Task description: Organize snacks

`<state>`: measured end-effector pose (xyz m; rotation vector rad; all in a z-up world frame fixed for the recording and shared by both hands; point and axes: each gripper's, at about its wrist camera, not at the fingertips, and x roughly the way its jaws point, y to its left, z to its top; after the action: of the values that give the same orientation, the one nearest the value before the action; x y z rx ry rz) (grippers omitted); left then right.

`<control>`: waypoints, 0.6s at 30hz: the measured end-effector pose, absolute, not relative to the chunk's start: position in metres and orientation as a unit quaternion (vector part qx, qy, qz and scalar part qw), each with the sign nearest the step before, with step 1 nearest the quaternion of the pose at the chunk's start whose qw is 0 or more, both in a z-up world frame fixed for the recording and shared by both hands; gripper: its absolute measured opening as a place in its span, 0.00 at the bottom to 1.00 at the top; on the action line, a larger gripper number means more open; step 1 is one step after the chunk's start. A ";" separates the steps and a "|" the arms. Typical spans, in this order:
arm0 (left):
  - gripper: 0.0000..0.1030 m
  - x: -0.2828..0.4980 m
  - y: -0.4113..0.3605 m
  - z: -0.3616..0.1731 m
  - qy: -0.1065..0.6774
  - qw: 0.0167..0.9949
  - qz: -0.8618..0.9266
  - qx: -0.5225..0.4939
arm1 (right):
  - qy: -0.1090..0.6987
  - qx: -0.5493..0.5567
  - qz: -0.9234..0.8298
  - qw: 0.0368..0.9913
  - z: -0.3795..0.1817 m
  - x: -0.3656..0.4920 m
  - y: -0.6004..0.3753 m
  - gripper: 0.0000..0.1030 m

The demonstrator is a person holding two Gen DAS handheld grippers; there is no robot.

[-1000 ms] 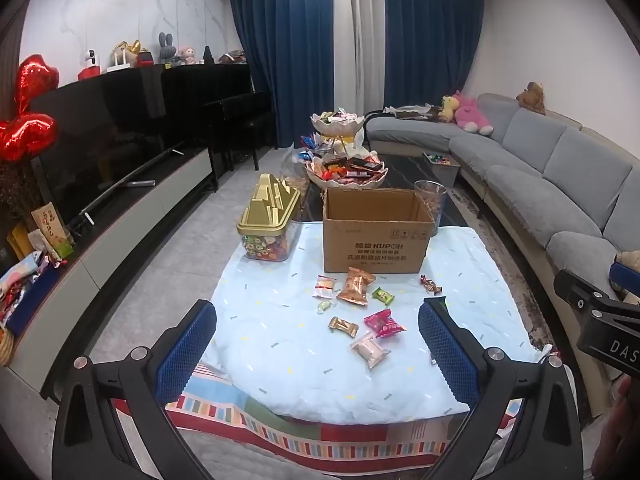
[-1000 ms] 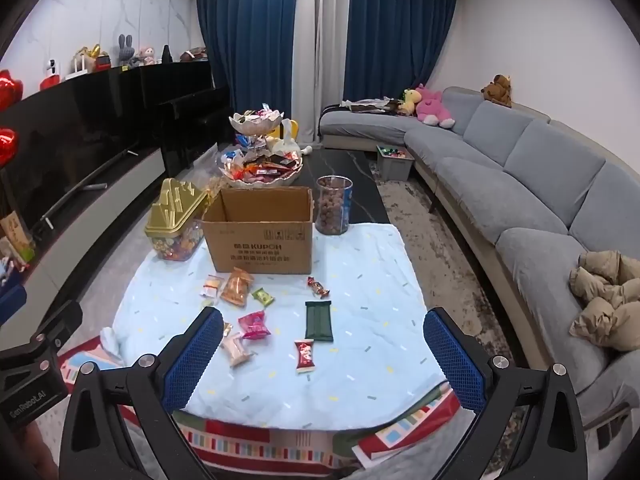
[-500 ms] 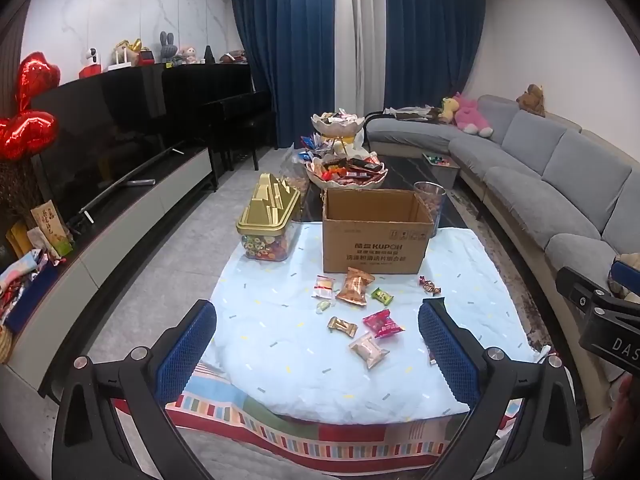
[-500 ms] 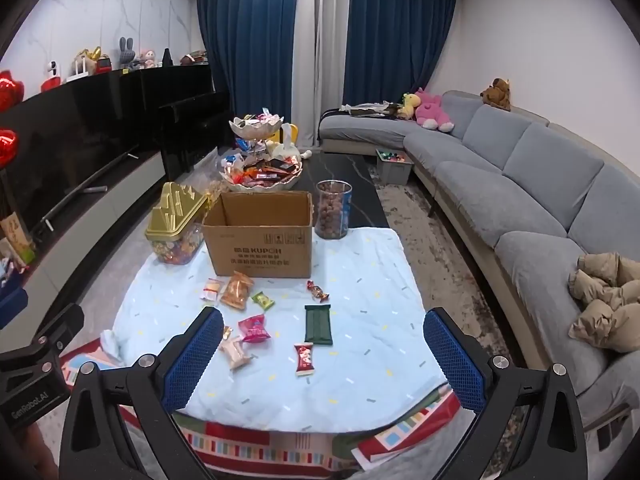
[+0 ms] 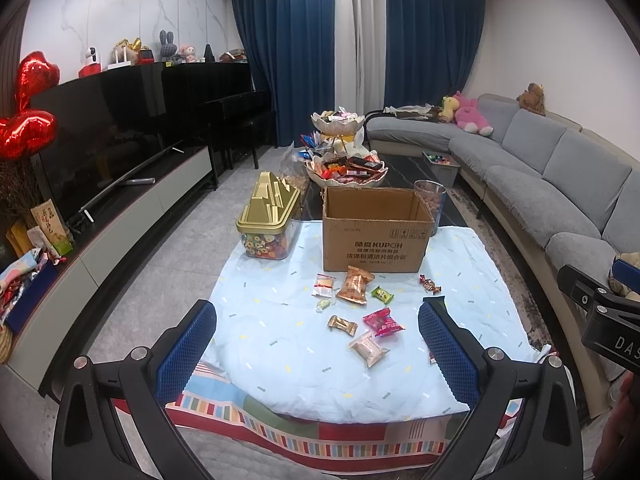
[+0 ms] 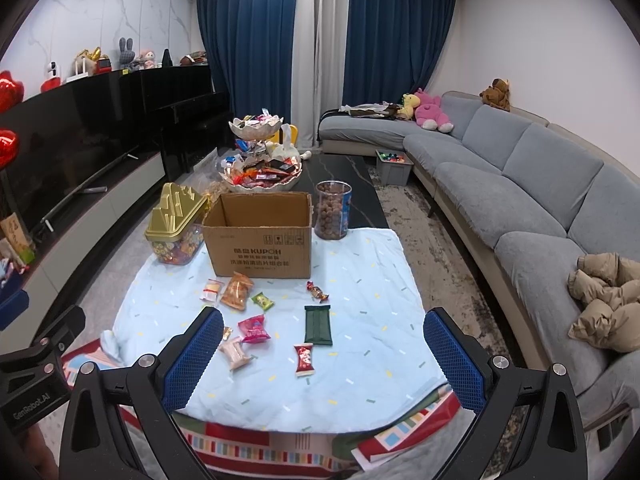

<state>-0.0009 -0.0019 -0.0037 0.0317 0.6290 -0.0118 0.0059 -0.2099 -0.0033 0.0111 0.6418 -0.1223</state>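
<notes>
Clearing the loose snacks into the cardboard box (image 6: pixel 258 236) appears to be the step in hand, and none has yet been lifted. Both tools are released: the left gripper (image 5: pixel 316 344) and the right gripper (image 6: pixel 324 354) each show their blue pads spread wide with nothing between them.

The snacks lie scattered on the pale blue cloth (image 6: pixel 372 280) in front of the box, which stands open at the far side of the cloth. Nearest the box are a white packet (image 6: pixel 211 289), an orange packet (image 6: pixel 237 291), a small green candy (image 6: pixel 262 301) and a twisted red candy (image 6: pixel 317 291). Closer to the grippers lie a dark green bar (image 6: pixel 318 325), a pink packet (image 6: pixel 253 329), a pale pink packet (image 6: pixel 236 354) and a red packet (image 6: pixel 304 359).

For a clean pick, the operator should probably take the nearest items first, so that a descending gripper does not sweep the others aside. The red packet and the green bar suit the right gripper; the pink and pale pink packets sit towards the left one. Thin wrappers likely call for a low approach, with the fingers straddling the short dimension and closing gently, since the cloth may bunch under the pads. Release should occur well inside the box opening.

Both grippers are held level with each other, short of the near cloth edge and above it, pointing forward and slightly down at the snacks. The left gripper body (image 6: pixel 36 368) shows at the left edge of the right wrist view
</notes>
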 end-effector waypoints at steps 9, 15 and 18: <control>1.00 -0.001 -0.002 -0.004 0.310 0.951 -0.006 0.015 | 0.315 0.006 -0.060 0.947 -0.004 0.005 -0.210 0.99; 1.00 -0.001 -0.002 -0.004 0.310 0.951 -0.005 0.015 | 0.314 0.007 -0.059 0.948 -0.001 0.007 -0.209 0.99; 1.00 -0.001 -0.002 -0.004 0.309 0.951 -0.005 0.015 | 0.315 0.008 -0.061 0.947 0.012 0.010 -0.209 0.99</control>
<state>-0.0011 -0.0017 -0.0038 0.0306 0.6289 -0.0108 0.0100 -0.2093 0.0117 0.0160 0.6420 -0.1235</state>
